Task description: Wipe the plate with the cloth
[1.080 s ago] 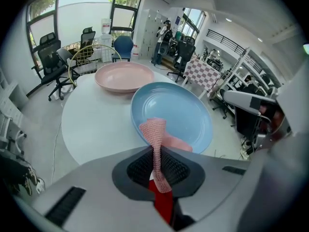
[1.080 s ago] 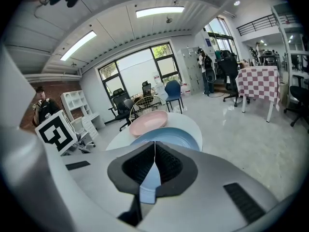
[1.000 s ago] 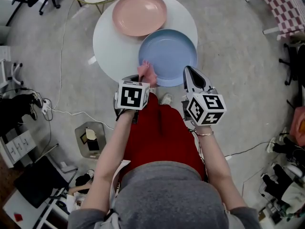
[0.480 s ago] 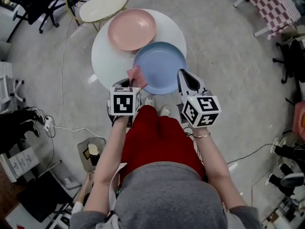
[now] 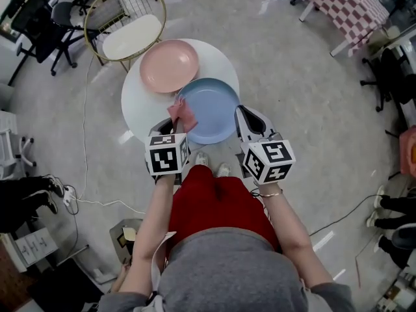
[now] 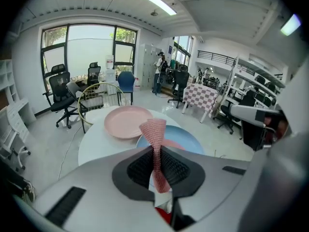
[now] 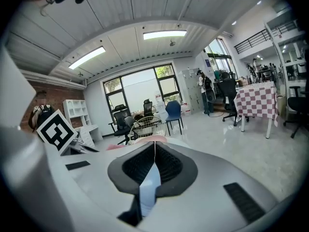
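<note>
Sliding cloth (image 5: 182, 112) along plate (image 5: 214, 112) rim, seemingly

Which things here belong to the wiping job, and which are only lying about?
For the job:
- cloth, clamped in the left gripper
- blue plate, its rim held by the right gripper

Lying about:
- pink plate
- wire chair
- checked table

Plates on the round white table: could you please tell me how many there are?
2. The pink plate sits on the table's far side; the blue plate lies nearer the person, with the cloth held by the left hand-held gripper at its left rim. None seems hidden.
</note>
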Tool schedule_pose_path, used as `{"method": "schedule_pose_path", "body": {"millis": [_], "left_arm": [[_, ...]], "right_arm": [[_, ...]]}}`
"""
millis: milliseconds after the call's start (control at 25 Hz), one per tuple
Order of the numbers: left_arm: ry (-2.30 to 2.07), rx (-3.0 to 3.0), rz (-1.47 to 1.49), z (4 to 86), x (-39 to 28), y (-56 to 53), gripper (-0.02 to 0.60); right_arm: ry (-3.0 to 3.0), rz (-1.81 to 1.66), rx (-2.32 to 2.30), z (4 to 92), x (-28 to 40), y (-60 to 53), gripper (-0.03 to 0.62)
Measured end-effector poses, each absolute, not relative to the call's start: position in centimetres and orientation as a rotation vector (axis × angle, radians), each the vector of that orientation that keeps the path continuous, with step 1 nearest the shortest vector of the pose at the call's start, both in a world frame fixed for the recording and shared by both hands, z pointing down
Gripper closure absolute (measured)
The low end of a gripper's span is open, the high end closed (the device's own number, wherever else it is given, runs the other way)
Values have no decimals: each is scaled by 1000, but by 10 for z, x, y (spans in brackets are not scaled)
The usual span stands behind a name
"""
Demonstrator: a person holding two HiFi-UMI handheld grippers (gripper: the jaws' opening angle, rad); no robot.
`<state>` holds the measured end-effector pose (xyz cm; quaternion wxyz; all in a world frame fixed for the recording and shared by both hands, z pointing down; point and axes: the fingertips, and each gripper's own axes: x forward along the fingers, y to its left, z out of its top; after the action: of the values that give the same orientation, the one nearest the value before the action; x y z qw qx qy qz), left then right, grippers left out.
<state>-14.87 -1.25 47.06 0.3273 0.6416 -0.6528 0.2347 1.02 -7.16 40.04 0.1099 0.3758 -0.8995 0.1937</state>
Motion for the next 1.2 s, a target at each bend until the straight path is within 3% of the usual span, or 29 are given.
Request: {"method": "schedule_pose_path", "body": {"millis": [1200], "left_arm": [[-1991,2073,267,333,-120,-17,548]], "right_arm": [[-2860,363,1111,313,25,-49,565]]}}
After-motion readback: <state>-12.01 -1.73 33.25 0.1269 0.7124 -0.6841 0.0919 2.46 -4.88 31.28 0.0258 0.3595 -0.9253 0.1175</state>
